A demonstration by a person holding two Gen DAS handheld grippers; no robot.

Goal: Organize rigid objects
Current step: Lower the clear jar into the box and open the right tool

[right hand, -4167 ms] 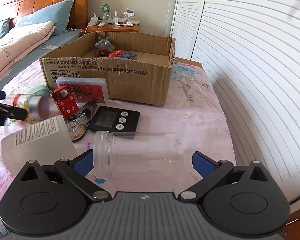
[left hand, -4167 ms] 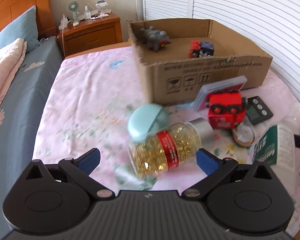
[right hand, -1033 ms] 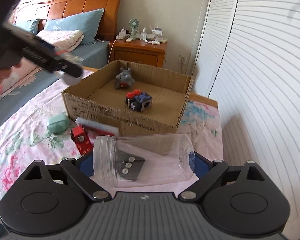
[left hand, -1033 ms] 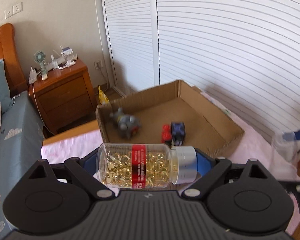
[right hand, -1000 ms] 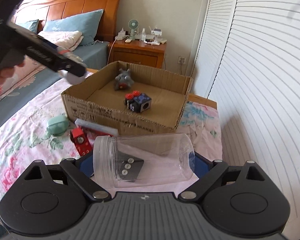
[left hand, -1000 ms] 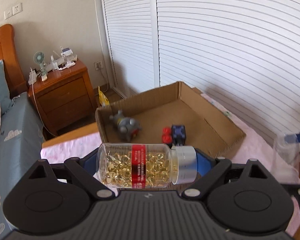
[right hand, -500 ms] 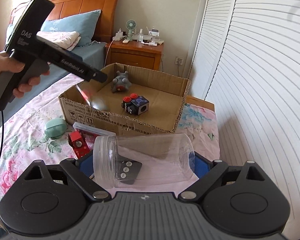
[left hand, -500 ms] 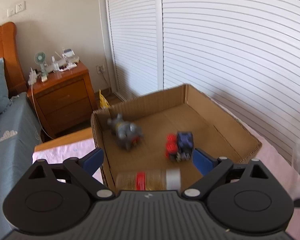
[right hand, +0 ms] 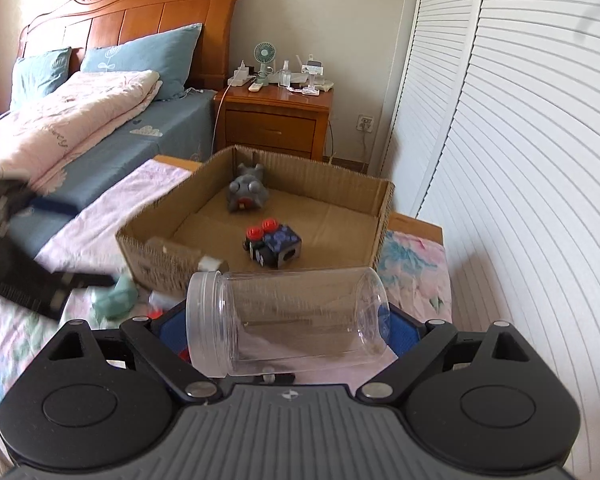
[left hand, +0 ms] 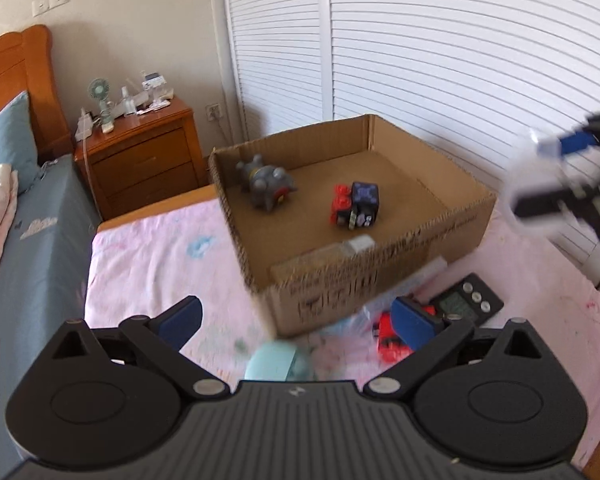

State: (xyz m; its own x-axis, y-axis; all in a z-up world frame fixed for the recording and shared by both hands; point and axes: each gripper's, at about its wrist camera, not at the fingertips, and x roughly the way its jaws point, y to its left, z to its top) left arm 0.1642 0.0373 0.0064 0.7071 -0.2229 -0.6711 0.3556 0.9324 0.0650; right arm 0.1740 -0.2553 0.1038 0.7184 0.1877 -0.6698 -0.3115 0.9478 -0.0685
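left claw (left hand: 296, 322): spread wide, empty | right claw (right hand: 288, 326): clamped on clear jar (right hand: 286, 320) lying sideways | pill bottle (left hand: 340, 250): inside cardboard box (left hand: 380, 276) near front wall, blurred

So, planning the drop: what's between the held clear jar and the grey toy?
Right wrist view: the red-and-blue cube toy, on the cardboard box floor, between clear jar and grey toy.
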